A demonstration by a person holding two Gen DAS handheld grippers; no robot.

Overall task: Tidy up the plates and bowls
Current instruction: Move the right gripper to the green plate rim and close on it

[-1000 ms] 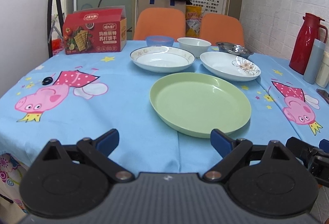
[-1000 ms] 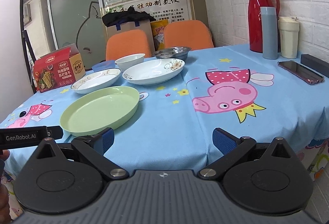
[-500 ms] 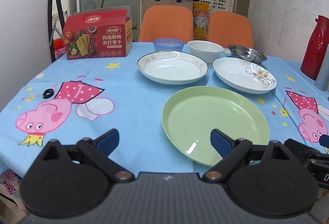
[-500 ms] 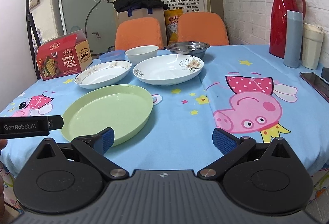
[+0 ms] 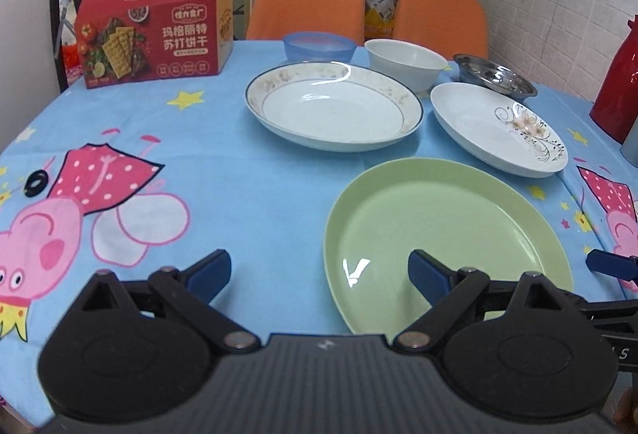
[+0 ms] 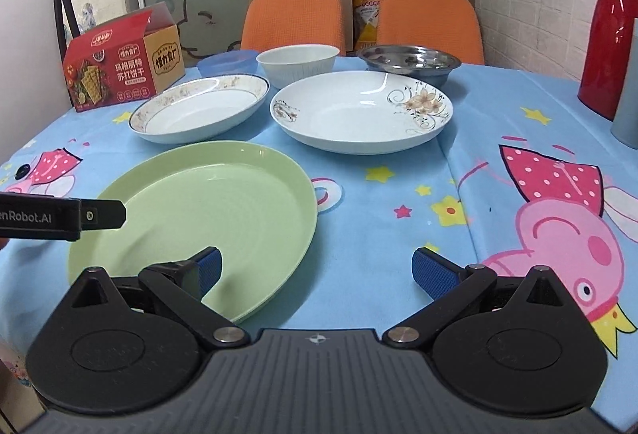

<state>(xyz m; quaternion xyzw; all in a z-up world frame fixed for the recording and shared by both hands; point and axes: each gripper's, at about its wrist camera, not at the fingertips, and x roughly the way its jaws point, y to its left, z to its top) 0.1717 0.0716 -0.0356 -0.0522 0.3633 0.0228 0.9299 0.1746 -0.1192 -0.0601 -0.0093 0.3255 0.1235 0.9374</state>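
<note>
Both grippers, left (image 5: pixel 319 270) and right (image 6: pixel 315 268), have fingers spread wide, gripping nothing. Round pale-green plastic plate (image 6: pixel 199 218) sits at 6 o'clock on the tabletop (image 6: pixel 379 218); its shallow, slick rim could slip out of a pinch.

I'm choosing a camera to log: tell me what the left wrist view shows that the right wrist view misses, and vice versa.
Only the left wrist view: the open left gripper itself.
Only the right wrist view: the open right gripper, and the full height of the red thermos jug.
Both: the round pale green plate, the floral white plate, the gold-rimmed white plate, and the red cracker box.
</note>
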